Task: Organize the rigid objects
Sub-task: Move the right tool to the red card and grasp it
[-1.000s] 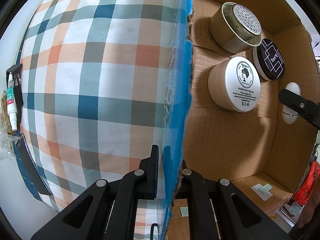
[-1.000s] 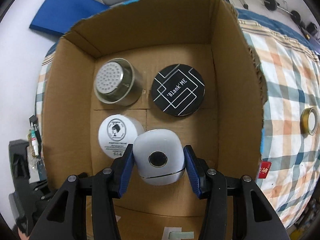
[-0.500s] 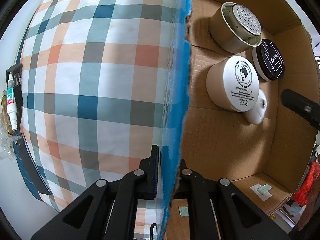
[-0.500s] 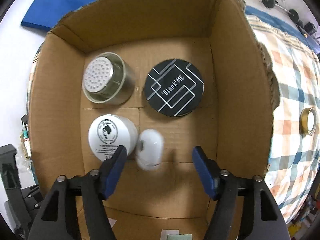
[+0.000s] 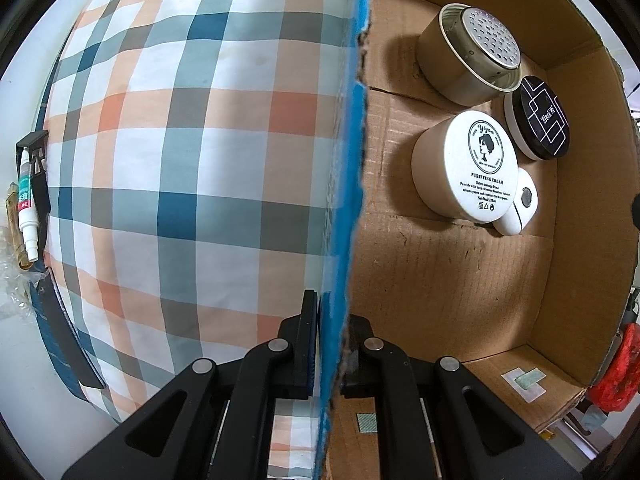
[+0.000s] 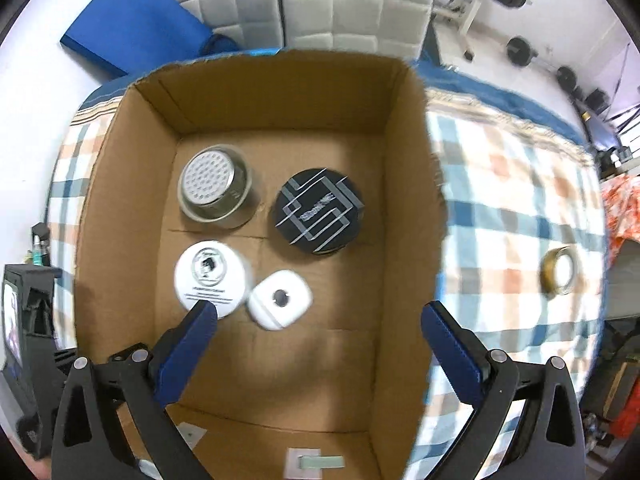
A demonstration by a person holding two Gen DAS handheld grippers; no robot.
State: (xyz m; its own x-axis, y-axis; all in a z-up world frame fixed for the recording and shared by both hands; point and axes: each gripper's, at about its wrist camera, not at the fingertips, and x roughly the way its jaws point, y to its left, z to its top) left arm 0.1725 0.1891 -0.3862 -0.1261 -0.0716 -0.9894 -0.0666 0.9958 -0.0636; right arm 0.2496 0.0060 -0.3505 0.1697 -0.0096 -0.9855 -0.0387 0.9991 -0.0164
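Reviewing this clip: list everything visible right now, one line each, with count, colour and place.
cardboard box: 1, brown, open on the bed.
metal tin: 1, silver, box far left.
black-lidded jar: 1, box far right.
cream jar: 1, white, box near left.
small white device: 1, beside the cream jar.
tape roll: 1, gold, on bedsheet.
bedsheet: 1, plaid.
white tube: 1, bed edge.
left gripper: clamped on box wall.
right gripper: open, empty, above box.

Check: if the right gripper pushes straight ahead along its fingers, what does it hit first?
Probably the bare cardboard box floor. The open right gripper looks down into it, with the small white device just left of centre; depth is unclear, so it might clip that first.
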